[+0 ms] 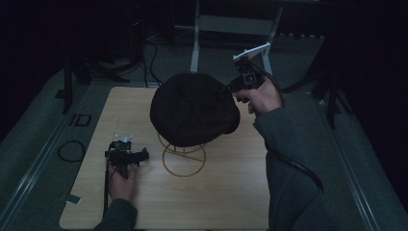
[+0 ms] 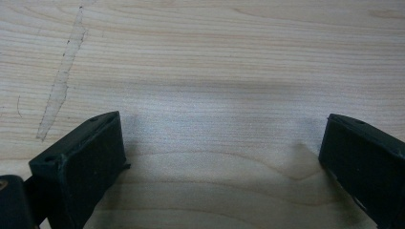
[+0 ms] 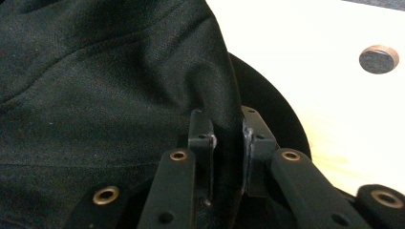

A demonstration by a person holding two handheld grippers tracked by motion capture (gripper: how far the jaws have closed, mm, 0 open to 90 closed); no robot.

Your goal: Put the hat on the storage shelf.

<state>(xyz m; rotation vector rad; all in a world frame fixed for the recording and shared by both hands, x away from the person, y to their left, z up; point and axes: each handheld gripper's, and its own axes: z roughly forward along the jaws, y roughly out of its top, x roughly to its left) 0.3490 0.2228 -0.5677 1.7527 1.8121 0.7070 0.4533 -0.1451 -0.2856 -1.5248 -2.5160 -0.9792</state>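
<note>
Right hand: raised at the table's far right, sleeve reaching in from below.
Right gripper: jaws pinched on a fold of the black cap.
Left gripper: low over the wooden table, jaws spread wide, holding nothing.
Cap: dark woven fabric, seamed, perched on a gold wire stand mid-table.

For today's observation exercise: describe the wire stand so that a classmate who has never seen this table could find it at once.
Start at the wooden table and look to its middle, under the black cap. The stand is a thin gold wire frame with a round ring base resting on the wood. Next to the dark cap and the black hand-held gripper beside it, it alone is pale and see-through.
</note>
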